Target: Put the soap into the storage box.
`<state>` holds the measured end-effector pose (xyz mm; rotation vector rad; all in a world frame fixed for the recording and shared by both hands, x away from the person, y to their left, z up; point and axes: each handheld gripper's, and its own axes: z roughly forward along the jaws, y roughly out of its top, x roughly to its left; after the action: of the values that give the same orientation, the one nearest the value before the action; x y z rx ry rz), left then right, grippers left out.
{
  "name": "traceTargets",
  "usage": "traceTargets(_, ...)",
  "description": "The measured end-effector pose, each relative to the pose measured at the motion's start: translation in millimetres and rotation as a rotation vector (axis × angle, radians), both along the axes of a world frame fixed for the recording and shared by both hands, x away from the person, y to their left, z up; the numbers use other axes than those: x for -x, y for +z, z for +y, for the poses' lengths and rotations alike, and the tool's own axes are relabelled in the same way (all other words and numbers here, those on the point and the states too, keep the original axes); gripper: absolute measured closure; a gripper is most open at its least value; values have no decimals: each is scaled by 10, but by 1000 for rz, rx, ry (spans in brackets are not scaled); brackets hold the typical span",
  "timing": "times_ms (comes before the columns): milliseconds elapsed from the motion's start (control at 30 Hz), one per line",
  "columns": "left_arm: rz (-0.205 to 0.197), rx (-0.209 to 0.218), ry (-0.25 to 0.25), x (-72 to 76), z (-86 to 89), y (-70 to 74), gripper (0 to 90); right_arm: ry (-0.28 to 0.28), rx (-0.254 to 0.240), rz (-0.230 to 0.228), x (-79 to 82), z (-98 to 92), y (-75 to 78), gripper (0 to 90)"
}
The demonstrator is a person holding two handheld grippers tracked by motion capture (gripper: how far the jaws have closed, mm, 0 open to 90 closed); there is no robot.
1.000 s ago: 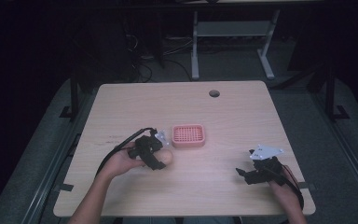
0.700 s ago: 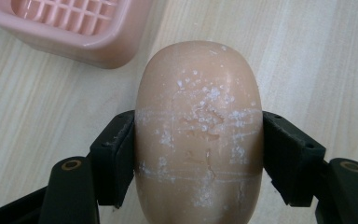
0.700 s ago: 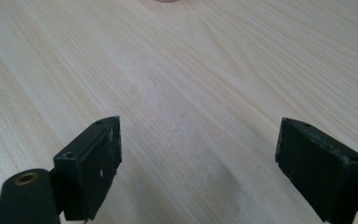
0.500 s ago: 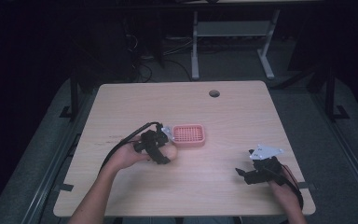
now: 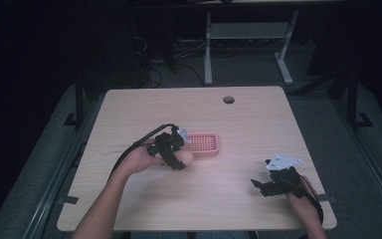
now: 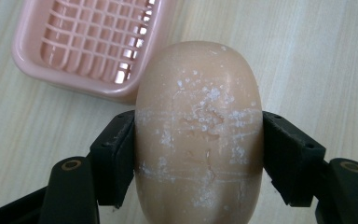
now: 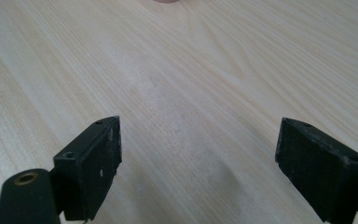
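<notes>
My left claw [image 6: 198, 154] grips soap [image 6: 199, 135] near dish [image 5: 202, 144]; right claw [image 7: 198, 168] wide, idle. Risk: slick soap squirts out, misses dish.

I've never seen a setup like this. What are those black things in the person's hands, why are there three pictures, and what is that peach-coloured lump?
A person sits at a wooden table holding a hand-operated clamp, called a gripper, in each hand. The high view looks down from above. The other two pictures come from small cameras riding on the grippers, looking along their black jaws. The left gripper is shut on a bar of soap, peach-coloured with white flecks, clamped on both sides. Just beyond it lies a pink soap dish with a slotted bottom. The right gripper hangs open over bare wood, holding nothing.
</notes>
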<state>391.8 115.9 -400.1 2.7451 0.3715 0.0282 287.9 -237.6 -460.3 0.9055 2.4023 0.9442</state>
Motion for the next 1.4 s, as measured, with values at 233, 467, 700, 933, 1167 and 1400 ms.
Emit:
traceTargets(233,-7,1,-4,-70,-60,48,323,0,1,-1,0,0,0,138)
traceTargets(467,-8,-7,-7,-115,-117,52,323,0,-3,-1,-2,-8,1,138)
traceTargets(700,-5,-11,-16,-180,-196,61,323,2,0,-1,-2,-7,1,138)
traceTargets(933,0,-25,-24,-254,-280,68,322,1,0,-1,-1,-11,2,138)
traceTargets(1167,6,-17,-12,-335,-304,36,323,-1,-1,0,1,-19,4,138)
traceTargets(1400,-1,-35,-20,-393,-370,53,322,-2,-3,0,-2,-22,3,138)
